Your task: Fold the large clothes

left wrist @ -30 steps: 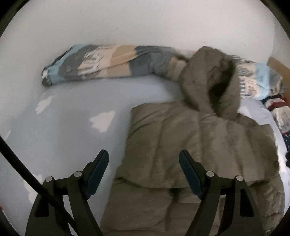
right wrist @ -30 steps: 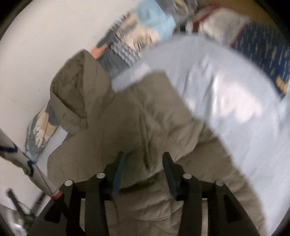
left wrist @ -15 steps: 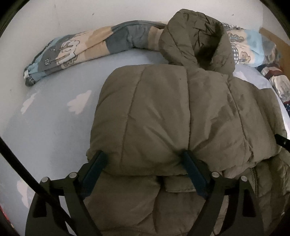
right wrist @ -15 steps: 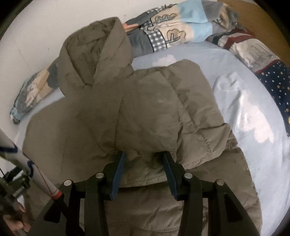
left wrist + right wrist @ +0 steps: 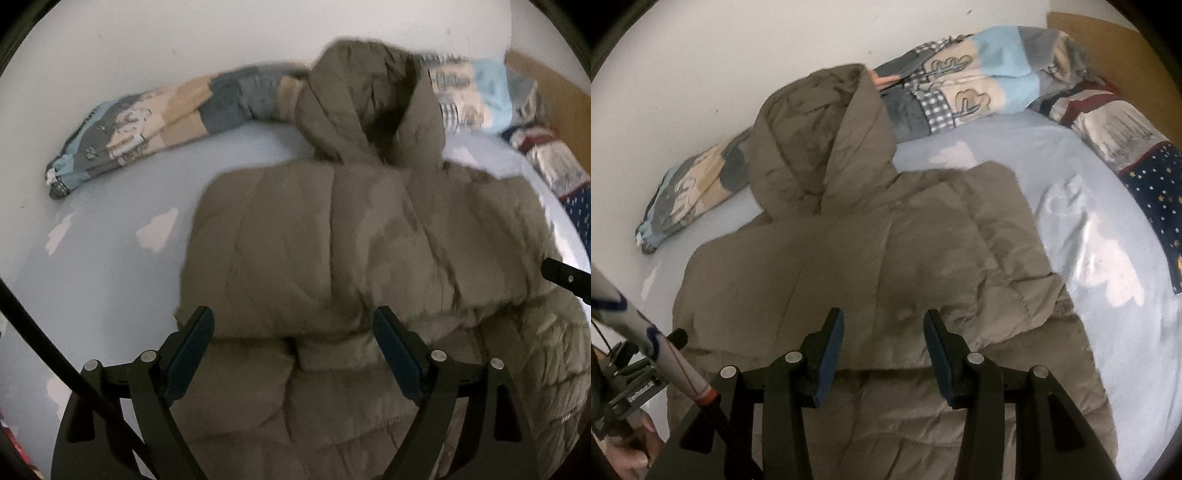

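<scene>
An olive-brown puffer jacket lies on the pale blue bed, its upper half folded down over the lower half, hood toward the wall. It also shows in the right wrist view, hood at upper left. My left gripper is open, its jaws wide apart over the fold's near edge, holding nothing. My right gripper is open just above the same fold edge, empty. A tip of the right gripper shows at the right edge of the left wrist view.
A rolled patterned blanket lies along the white wall behind the hood, seen also in the right wrist view. A star-print quilt lies at the right. The cloud-print sheet shows beside the jacket. A wooden headboard stands far right.
Both grippers carried the jacket's upper half forward and down over the lower half, then let go. Now both have drawn back a little from the fold and stand open.
</scene>
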Demonstrator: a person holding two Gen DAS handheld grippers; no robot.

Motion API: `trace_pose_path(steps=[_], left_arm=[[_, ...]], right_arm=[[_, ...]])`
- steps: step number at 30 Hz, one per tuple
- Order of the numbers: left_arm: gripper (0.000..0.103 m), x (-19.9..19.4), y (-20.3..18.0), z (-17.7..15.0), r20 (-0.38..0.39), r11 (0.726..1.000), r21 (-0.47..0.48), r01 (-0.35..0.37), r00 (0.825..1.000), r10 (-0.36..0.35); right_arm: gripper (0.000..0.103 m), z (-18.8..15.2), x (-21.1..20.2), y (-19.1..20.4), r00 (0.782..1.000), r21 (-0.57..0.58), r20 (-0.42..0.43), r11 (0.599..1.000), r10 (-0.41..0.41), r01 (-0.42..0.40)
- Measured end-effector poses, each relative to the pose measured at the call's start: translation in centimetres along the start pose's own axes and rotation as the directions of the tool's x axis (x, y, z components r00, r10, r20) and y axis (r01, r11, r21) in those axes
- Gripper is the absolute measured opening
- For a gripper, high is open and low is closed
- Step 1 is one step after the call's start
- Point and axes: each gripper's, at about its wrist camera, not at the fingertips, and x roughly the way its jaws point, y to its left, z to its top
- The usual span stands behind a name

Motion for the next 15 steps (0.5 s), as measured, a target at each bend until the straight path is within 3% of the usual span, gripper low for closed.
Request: trace_pose_path(steps=[4,8,11,15], left_arm=[[0.087,2.2,-1.1,-1.0,-0.094,0.996,0.055,-0.073,0.992,0.078],[0.087,-0.2,-1.2,-0.3,-0.035,0.997,0.040,-0.058,0.998,0.060],[0.087,-3.1,-0.9,0.4,0.036,0.999,0.014,-0.034,0.999,0.034],[0.087,-4.4,-1.1,-0.4,0.027,1.000,0.028,-0.014,1.000,0.013]], right_arm=[[0.049,-1.0,1.5,0.3,0.997,-0.009,-0.075,1.000,0.017,-0.018],[0.049,-1.5,2.2,0.1,0.993,0.014,-0.118,1.000,0.018,-0.017],[0.049,-0.7,0.1,0.4,0.994,0.032,-0.074,0.997,0.079,-0.077],[0.056,-0.7,-2.4,1.6,0.998,-0.034,-0.024,0.998,0.055,-0.056]])
